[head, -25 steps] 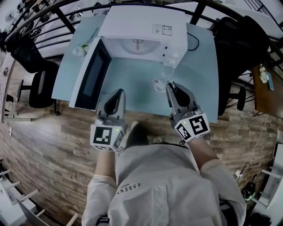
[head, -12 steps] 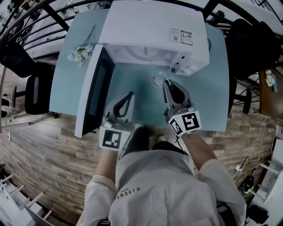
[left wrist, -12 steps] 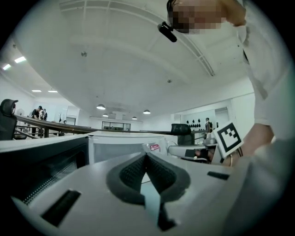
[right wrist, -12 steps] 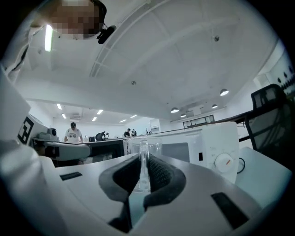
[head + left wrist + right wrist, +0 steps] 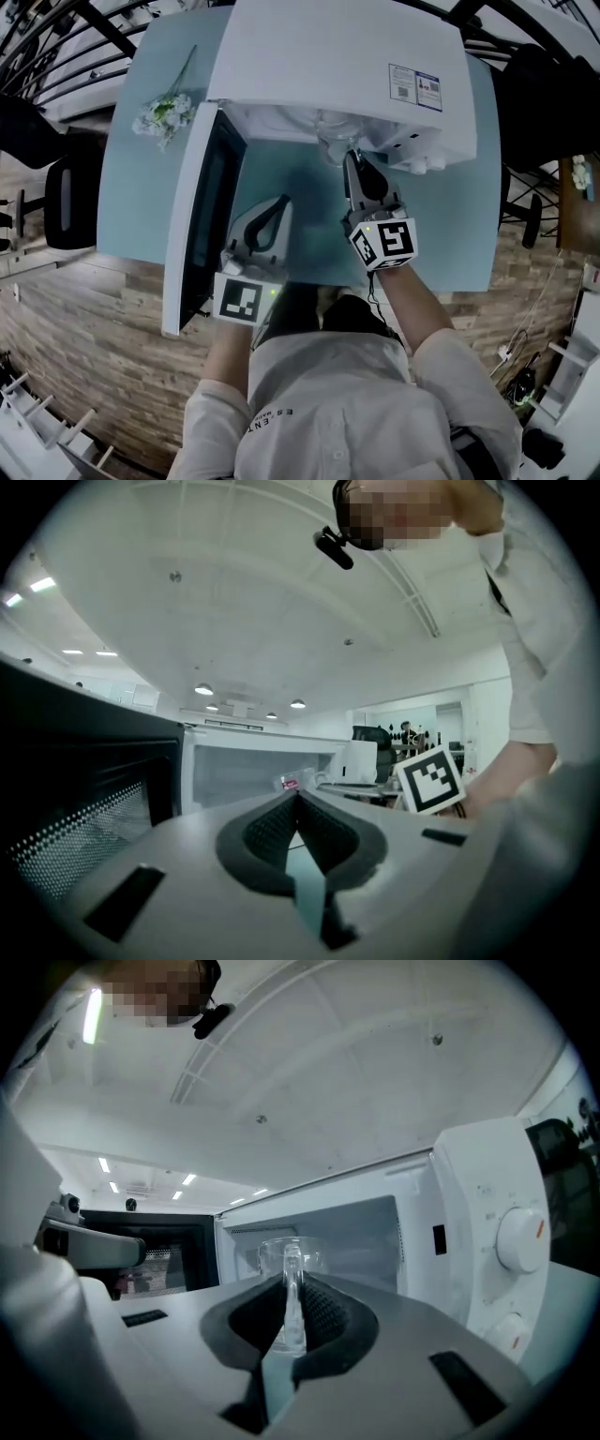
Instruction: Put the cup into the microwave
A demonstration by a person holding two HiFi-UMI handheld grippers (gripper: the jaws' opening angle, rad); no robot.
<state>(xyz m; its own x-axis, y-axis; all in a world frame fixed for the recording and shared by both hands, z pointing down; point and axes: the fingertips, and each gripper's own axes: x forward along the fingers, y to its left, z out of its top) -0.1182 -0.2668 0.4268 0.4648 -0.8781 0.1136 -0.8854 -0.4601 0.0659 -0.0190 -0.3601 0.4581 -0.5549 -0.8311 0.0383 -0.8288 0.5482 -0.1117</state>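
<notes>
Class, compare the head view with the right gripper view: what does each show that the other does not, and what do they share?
Head view only: flowers on the table, and the label atop the microwave. Right gripper view only: the right gripper shut on the handle of the clear cup, plus ceiling lights. Both: the open microwave and its door.

Left gripper (image 5: 298, 794), jaws closed tip to tip with nothing between them, faces the open microwave (image 5: 246, 775). Its dark mesh door (image 5: 84, 803) stands at left, a marker cube (image 5: 431, 778) and a person's white sleeve (image 5: 539, 667) at right.
</notes>
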